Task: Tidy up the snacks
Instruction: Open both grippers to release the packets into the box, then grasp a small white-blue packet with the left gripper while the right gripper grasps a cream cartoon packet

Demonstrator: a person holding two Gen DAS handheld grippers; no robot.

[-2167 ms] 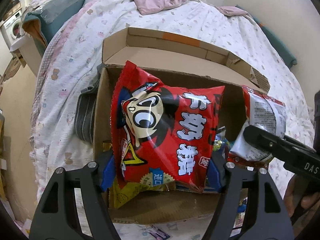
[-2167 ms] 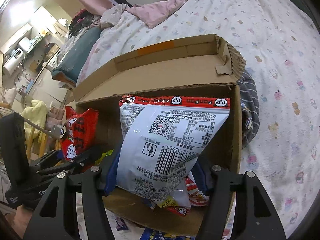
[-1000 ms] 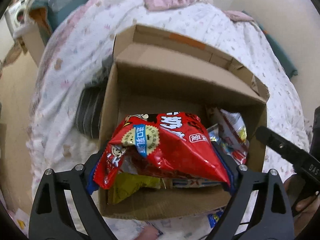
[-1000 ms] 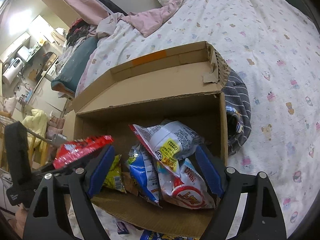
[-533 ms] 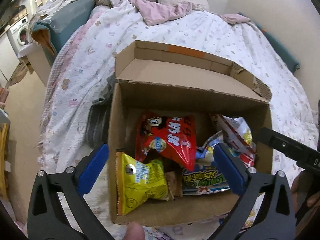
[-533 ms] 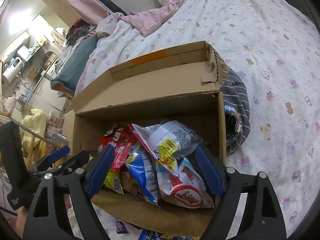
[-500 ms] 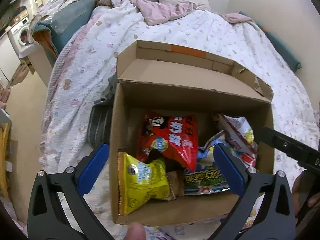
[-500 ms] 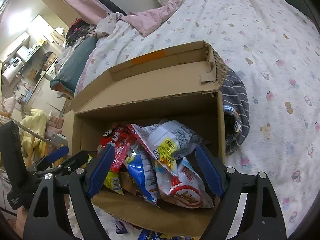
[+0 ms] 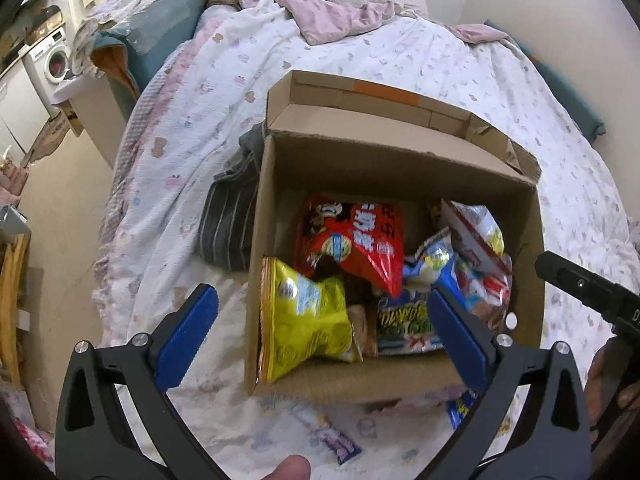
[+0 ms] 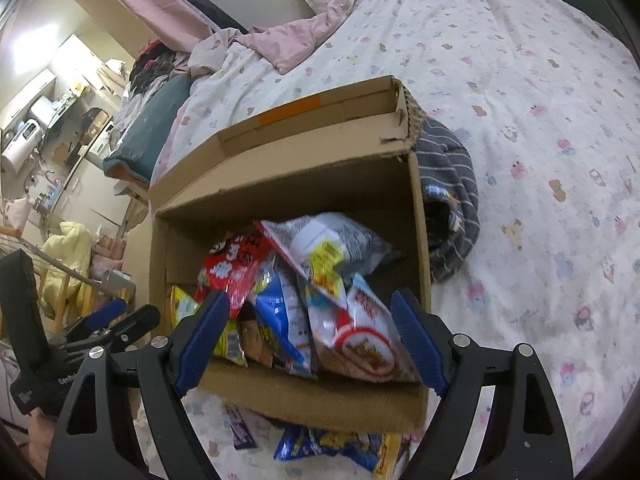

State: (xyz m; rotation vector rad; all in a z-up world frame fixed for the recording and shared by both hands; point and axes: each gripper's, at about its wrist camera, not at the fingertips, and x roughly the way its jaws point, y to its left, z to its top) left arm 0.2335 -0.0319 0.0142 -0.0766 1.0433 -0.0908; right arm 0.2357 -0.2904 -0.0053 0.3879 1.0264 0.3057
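Snack bags are piled in the cardboard box; both tongs, left and right, are held wide open, empty, above it.

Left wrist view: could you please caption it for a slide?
Open left gripper above a cardboard box of snack bags on the bed.

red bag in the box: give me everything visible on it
The red bag is glossy, crinkled plastic film with a cartoon face, white characters and a round blue-and-yellow badge. It lies tilted in the cardboard box toward the back left, resting on other packets; its lower edge overlaps the yellow bag. In the right wrist view it shows at. Neither tongs touch it.
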